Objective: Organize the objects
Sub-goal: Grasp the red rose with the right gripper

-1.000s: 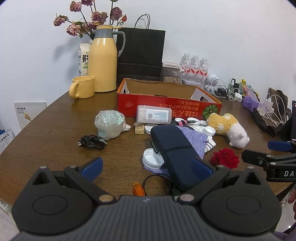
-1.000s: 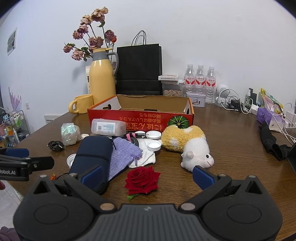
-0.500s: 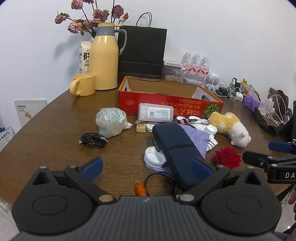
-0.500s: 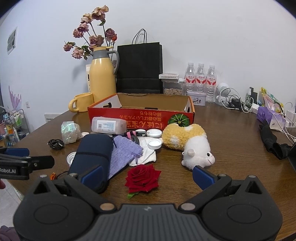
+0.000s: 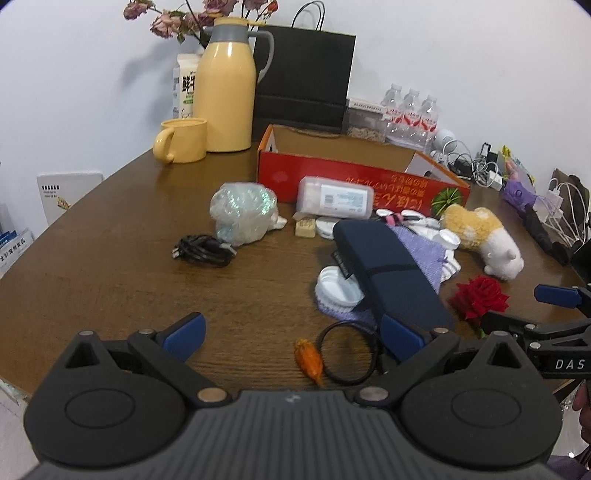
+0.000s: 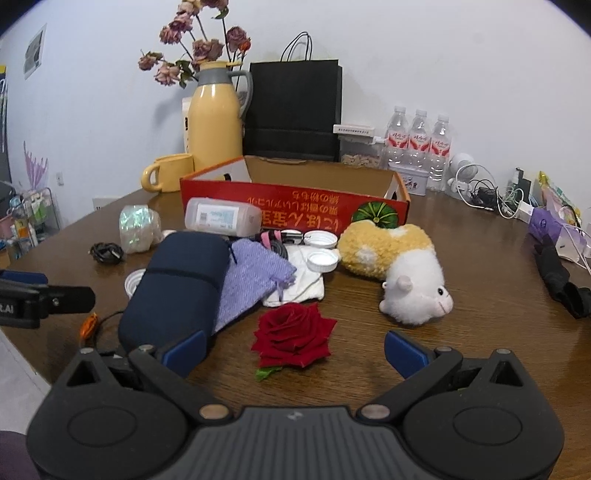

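Navy case (image 6: pixel 177 284) overlaps purple pouch (image 6: pixel 255 277) — rose (image 6: pixel 293 334) beside.

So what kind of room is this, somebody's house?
Probably a home or small office room. A round wooden table against a white wall holds everyday clutter: a yellow thermos with a mug, water bottles, and tangled chargers.

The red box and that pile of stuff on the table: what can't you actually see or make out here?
- Box floor: hidden by its front wall, both views.
- White caps: partly under the navy case, left view.
- Black ring: its right side is behind the left gripper's fingers.
- Dried flowers: cut off by the top edge, left view.
- Tub label: too blurred to read.
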Tool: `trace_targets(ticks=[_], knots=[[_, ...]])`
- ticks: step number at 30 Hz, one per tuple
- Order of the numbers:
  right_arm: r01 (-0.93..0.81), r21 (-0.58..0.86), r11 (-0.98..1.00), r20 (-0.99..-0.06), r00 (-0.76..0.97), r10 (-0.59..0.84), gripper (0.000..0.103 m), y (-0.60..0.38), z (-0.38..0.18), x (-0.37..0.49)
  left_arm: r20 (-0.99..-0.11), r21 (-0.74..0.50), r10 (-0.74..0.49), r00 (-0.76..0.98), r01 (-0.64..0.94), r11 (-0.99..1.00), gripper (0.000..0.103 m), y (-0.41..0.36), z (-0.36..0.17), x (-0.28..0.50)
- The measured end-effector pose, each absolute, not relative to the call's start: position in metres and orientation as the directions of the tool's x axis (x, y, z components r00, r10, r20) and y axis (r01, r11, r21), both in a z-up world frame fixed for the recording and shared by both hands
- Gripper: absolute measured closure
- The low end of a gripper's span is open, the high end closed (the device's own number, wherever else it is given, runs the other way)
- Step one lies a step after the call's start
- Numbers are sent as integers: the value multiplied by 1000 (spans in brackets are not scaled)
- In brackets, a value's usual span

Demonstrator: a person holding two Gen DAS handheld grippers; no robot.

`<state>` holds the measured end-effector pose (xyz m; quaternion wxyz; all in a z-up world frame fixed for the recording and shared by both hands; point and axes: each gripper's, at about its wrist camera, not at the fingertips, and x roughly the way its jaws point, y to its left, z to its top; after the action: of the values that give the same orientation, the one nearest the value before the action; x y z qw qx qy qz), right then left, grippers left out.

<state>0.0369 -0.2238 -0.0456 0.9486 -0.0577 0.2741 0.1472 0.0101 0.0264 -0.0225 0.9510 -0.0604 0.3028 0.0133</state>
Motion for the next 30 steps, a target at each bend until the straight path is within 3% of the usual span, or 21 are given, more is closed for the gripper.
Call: trace_targets(ticks=[6,9,12,14,17,21,26,30], knots=[[-315,-42,948,-542,805,243,1,-223,-52,45,-602,-107,-14,798,-64,992,0,29,-31,12],[-323,-38,946,-545,800,252,8,-222,-59,55,-609,-106,-15,793,-63,992,0,30,-33,12],[-336,-24,941,-550,791,268,23,-221,-63,63,-615,-105,-12,789,-66,992,0,30,-34,13],[-344,-8,939,-558,781,281,40,-221,-66,66,-618,-108,-12,786,-70,992,0,31,-35,14],[-355,12,935,-556,775,302,57,-222,-68,67,-616,-113,-10,788,-76,991,0,32,-34,13],[-364,17,931,-544,778,314,62,-224,-68,64,-615,-118,-5,788,-85,989,5,36,-34,13],[-360,16,933,-511,799,317,63,-227,-63,55,-631,-131,-12,776,-91,987,26,38,-37,14],[-363,10,932,-499,806,320,63,-229,-59,47,-632,-135,-7,775,-101,986,27,39,-39,14]])
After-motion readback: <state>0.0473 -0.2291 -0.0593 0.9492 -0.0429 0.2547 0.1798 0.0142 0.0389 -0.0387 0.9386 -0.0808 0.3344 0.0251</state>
